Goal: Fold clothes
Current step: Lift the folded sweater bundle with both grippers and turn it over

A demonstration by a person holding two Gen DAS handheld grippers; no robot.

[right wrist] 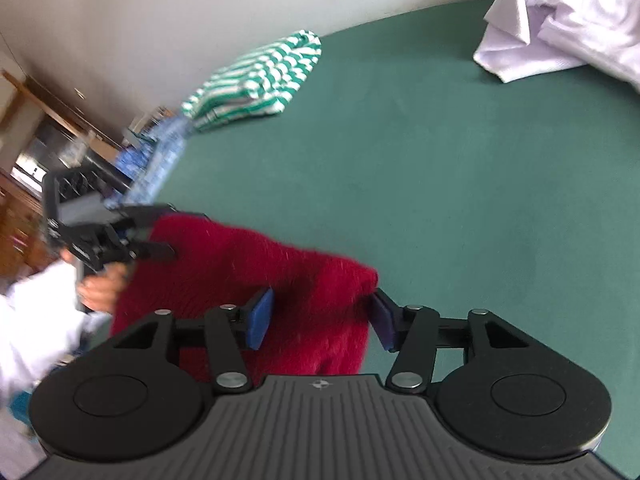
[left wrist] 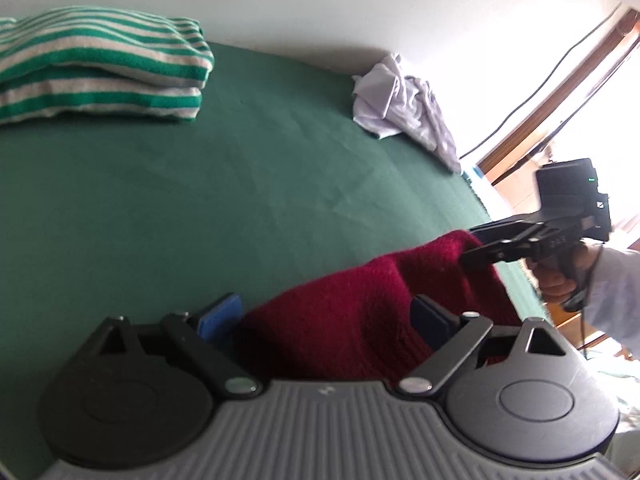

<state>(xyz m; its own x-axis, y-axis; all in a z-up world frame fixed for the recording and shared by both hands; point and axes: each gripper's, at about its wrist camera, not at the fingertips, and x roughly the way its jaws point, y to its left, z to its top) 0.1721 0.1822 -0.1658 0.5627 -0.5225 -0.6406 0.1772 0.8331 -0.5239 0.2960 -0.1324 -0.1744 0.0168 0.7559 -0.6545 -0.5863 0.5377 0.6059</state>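
Observation:
A dark red knitted garment (left wrist: 340, 304) lies bunched at the near edge of the green-covered table (left wrist: 200, 200). My left gripper (left wrist: 326, 318) straddles one end of it, blue pads (left wrist: 222, 316) wide apart and not pressing, so it is open. In the right wrist view the red garment (right wrist: 240, 264) sits loose between the spread pads of my right gripper (right wrist: 320, 320), also open. Each view shows the other tool at the garment's far end: the right gripper (left wrist: 470, 245) and the left gripper (right wrist: 172, 232), both with jaws apart.
A folded green-and-white striped garment (left wrist: 100, 64) lies at the table's far left. A crumpled white garment (left wrist: 404, 100) sits at the far right by the wall. A person's hand (left wrist: 556, 276) in a white sleeve holds the right tool. The table's right edge (left wrist: 480, 200) falls off toward a bright window.

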